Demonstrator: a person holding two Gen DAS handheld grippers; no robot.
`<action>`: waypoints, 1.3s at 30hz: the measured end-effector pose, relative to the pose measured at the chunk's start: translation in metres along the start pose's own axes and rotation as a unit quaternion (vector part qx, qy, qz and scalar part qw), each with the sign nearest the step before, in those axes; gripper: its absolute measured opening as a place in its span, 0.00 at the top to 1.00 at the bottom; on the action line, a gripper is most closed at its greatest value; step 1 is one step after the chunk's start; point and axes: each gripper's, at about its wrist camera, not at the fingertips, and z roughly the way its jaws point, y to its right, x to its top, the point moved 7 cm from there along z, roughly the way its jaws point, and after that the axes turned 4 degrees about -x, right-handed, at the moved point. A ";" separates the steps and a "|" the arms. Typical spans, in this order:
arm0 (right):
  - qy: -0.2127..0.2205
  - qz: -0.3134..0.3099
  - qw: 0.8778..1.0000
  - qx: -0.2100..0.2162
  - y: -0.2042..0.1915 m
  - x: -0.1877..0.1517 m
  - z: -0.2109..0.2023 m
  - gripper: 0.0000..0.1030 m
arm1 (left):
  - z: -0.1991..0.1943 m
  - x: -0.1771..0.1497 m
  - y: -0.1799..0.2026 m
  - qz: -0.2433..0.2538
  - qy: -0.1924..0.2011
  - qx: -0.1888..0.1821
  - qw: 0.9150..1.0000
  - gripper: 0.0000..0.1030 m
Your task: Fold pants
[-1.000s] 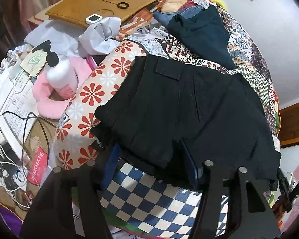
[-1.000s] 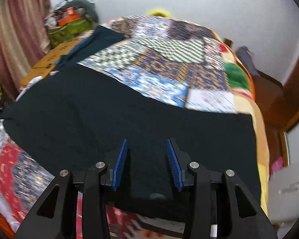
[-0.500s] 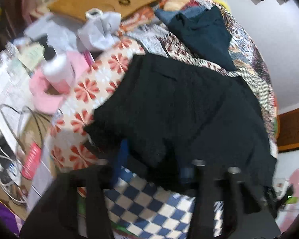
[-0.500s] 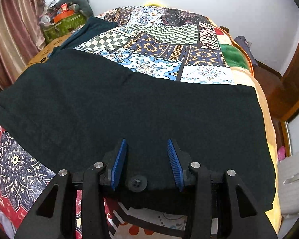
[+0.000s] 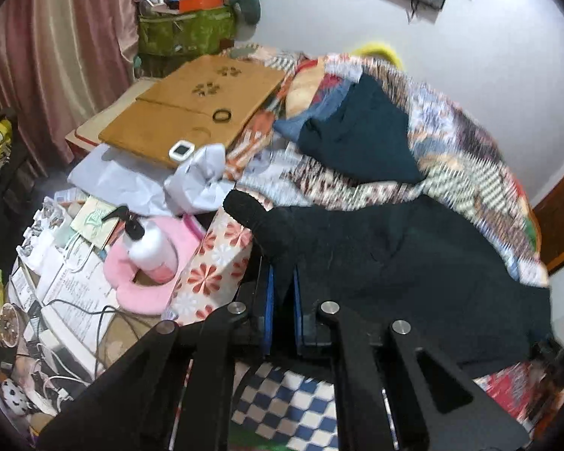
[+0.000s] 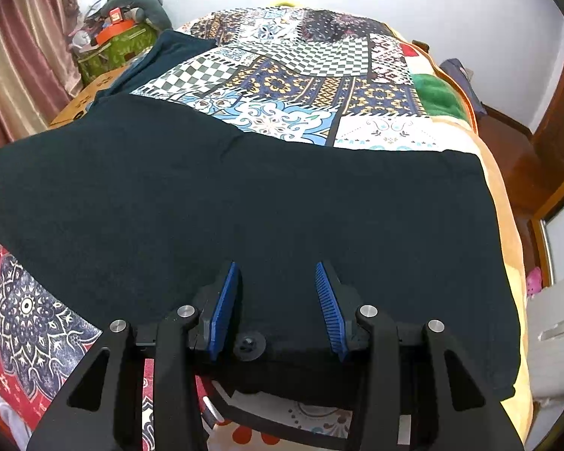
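My left tool (image 5: 282, 297) was pinched nearly closed on a raised fold of the black pants (image 5: 413, 274), the two blue pads with only a thin strip of cloth between them. That gathered corner stood up from the tool in a dark, rounded peak, lifted off the bed. The rest of the pants spread away to the right across the patchwork quilt (image 5: 462, 150), which was blurred in the left wrist view. Beside the bed on the left lay a pink cushion (image 5: 146, 285) with a white pump bottle (image 5: 150, 248) resting on it, and farther back a wooden lap desk (image 5: 184, 112) with a black hair tie on its top. A second dark garment (image 5: 361, 139) lay higher up on the quilt, apart from the pants.

My right tool (image 6: 278, 300) stood wide apart, its blue ribbed pads hovering over the near edge of the pants (image 6: 244, 195) and gripping nothing. From that side the pants lay flat and broad across the quilt (image 6: 300, 86), reaching from the left edge of the bed almost to the orange blanket (image 6: 507, 225) along the right side. A black button showed on the hem between the pads.
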 end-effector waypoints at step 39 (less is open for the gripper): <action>0.009 0.118 0.992 0.044 -0.003 -0.023 -0.053 0.30 | 0.044 -0.025 0.110 0.164 -0.043 -0.046 0.984 0.21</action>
